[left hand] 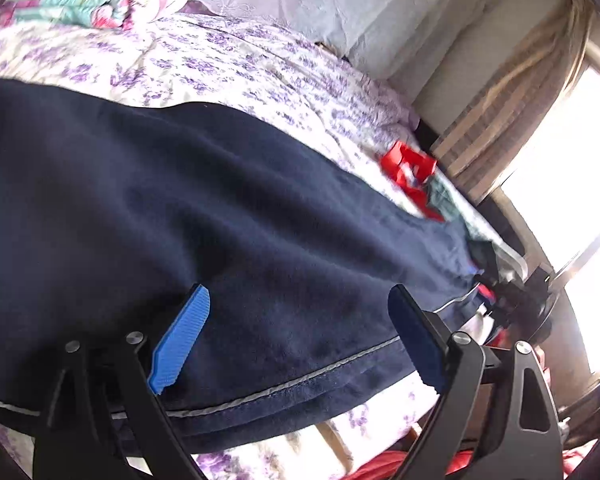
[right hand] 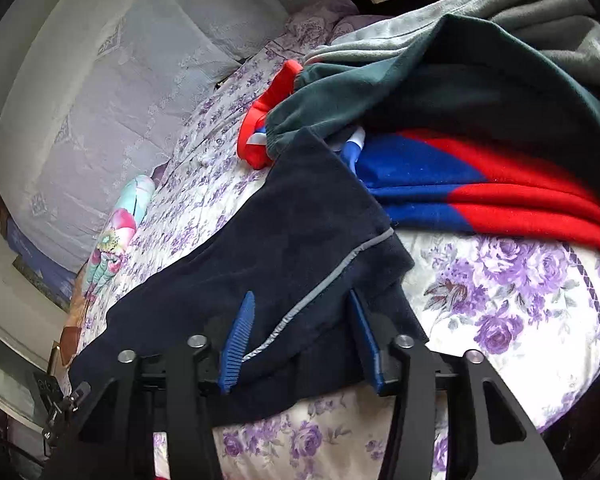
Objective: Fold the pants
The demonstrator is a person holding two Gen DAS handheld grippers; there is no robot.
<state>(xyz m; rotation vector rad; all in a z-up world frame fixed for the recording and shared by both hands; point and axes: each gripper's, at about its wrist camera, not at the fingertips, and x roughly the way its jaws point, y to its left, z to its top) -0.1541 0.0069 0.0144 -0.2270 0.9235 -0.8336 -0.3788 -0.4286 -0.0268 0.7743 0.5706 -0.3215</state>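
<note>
I see the navy pants (left hand: 204, 216) lying long on the bed (left hand: 228, 64), folding barely begun; both the left tongs (left hand: 300, 312) and the right tongs (right hand: 302, 308) are spread over the piped hem.

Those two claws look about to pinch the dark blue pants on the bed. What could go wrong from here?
1. The right gripper is open around the edge of the navy pants, close to the pile of other clothes; a lift might drag those along.
2. The left gripper is open over thick cloth near the grey piping; it might catch only the top layer, giving an uneven fold.
3. The pants lie near the edge of the bedspread and could slide off.
</note>
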